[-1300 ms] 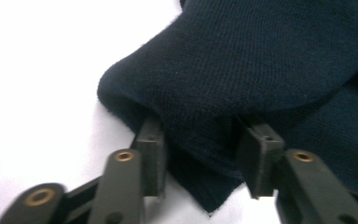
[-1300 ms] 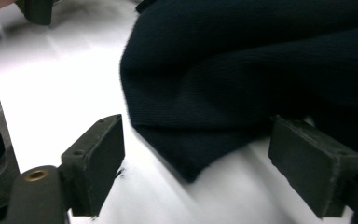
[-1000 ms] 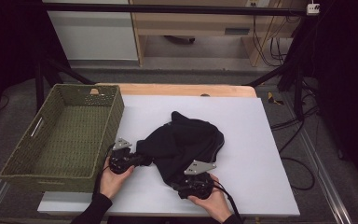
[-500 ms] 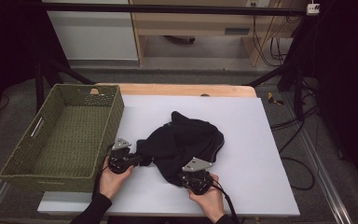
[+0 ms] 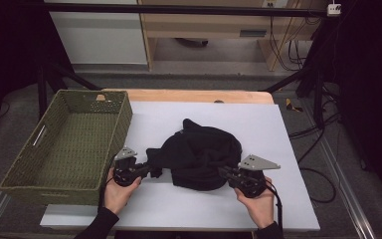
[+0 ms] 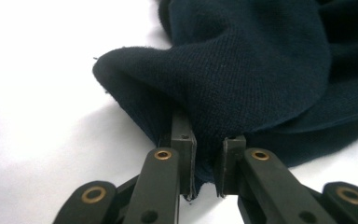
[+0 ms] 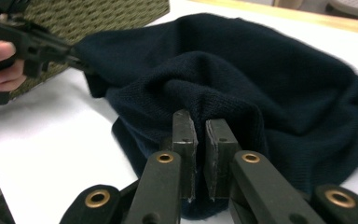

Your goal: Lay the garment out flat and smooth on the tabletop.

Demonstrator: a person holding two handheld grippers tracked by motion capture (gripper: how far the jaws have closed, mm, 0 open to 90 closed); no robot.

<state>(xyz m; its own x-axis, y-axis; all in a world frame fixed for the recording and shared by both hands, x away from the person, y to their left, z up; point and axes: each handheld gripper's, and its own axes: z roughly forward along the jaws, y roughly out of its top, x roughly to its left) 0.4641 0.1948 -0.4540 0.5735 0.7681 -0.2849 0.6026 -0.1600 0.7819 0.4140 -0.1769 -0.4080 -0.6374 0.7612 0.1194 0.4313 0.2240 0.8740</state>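
Now pinching opposite edges of a crumpled dark navy knitted garment (image 5: 201, 158) on the white worktop (image 5: 288, 134), left gripper (image 5: 151, 172) and right gripper (image 5: 225, 172), likely readying to spread it flat.

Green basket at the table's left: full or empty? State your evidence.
Empty. The high view looks straight into the green basket, showing bare woven floor; the dark garment lies outside it.

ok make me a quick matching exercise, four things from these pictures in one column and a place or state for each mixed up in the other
1. green woven basket
2. dark knitted garment
3. left claw
4. right claw

a. grips the cloth's near right edge
b. bunched in the white table's middle
c. sits at the table's left, nothing inside
d. pinches the cloth's left corner

Pairs: 1-c, 2-b, 3-d, 4-a
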